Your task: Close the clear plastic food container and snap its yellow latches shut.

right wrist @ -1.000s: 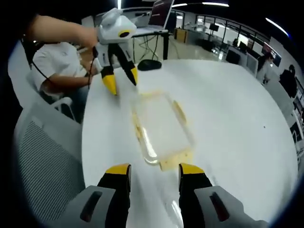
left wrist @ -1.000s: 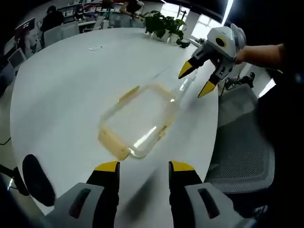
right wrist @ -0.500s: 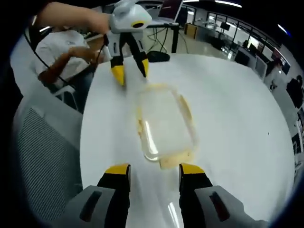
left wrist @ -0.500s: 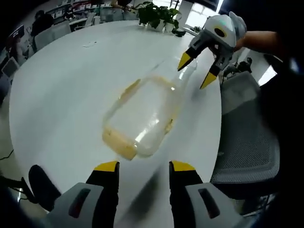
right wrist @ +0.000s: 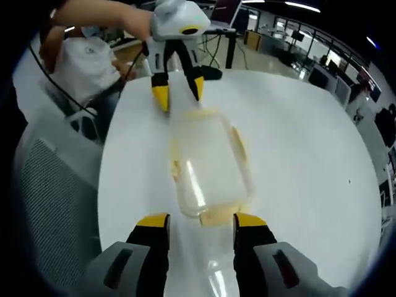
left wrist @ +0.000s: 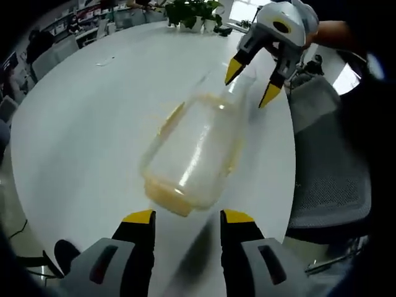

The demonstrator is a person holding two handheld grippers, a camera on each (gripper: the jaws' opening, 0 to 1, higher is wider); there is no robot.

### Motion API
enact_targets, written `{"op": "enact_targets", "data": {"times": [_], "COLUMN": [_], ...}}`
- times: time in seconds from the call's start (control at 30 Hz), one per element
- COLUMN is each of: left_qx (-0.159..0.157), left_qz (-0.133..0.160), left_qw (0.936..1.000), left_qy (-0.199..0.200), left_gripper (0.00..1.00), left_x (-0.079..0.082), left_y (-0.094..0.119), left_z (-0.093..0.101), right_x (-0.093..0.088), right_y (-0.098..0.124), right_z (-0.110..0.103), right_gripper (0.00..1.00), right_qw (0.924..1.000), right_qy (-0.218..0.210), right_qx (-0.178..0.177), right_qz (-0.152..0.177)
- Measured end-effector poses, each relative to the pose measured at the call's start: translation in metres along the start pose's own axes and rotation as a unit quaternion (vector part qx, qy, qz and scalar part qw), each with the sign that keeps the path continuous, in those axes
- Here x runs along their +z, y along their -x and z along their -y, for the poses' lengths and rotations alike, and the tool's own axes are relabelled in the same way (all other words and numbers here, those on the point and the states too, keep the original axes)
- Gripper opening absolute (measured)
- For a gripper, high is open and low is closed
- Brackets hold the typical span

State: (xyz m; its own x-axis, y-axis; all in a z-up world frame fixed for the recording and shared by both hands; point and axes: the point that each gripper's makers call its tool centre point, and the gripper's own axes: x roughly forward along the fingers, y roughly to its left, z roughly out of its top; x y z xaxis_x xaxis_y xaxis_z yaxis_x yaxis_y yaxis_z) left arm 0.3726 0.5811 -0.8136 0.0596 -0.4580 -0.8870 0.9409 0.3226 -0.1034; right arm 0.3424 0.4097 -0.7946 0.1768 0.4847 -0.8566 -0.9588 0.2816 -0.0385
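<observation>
Lying flat on the white table [left wrist: 80, 124], the container [left wrist: 195, 151] stretches lengthwise between my two grippers. In the left gripper view, my left gripper [left wrist: 187, 218] has its jaws spread apart and empty, the container's near yellow latch [left wrist: 166, 199] just ahead of their tips. At the far end my right gripper [left wrist: 252, 79] points down with jaws parted, straddling the container's end; whether they touch it I cannot tell. In the right gripper view, the container [right wrist: 207, 164] sits just beyond my right gripper [right wrist: 199, 221], and the left gripper [right wrist: 177, 90] hangs over its far end. A mesh chair [left wrist: 328, 167] stands beside the table.
</observation>
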Motion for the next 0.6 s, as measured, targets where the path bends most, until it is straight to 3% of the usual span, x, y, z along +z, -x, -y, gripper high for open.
{"op": "enact_targets", "data": {"times": [0.6], "left_qx": [-0.003], "left_qz": [-0.02], "left_qw": [0.9966], "left_qy": [-0.08], "left_gripper": [0.43], "left_x": [0.0055], "left_y": [-0.0093], "left_z": [-0.0088], "right_x": [-0.0074], "right_y": [-0.0103], "right_z": [0.0092], "right_gripper": [0.42], "right_qw": [0.9994], "right_qy": [0.02], "right_qx": [0.01], "right_qz": [-0.025]}}
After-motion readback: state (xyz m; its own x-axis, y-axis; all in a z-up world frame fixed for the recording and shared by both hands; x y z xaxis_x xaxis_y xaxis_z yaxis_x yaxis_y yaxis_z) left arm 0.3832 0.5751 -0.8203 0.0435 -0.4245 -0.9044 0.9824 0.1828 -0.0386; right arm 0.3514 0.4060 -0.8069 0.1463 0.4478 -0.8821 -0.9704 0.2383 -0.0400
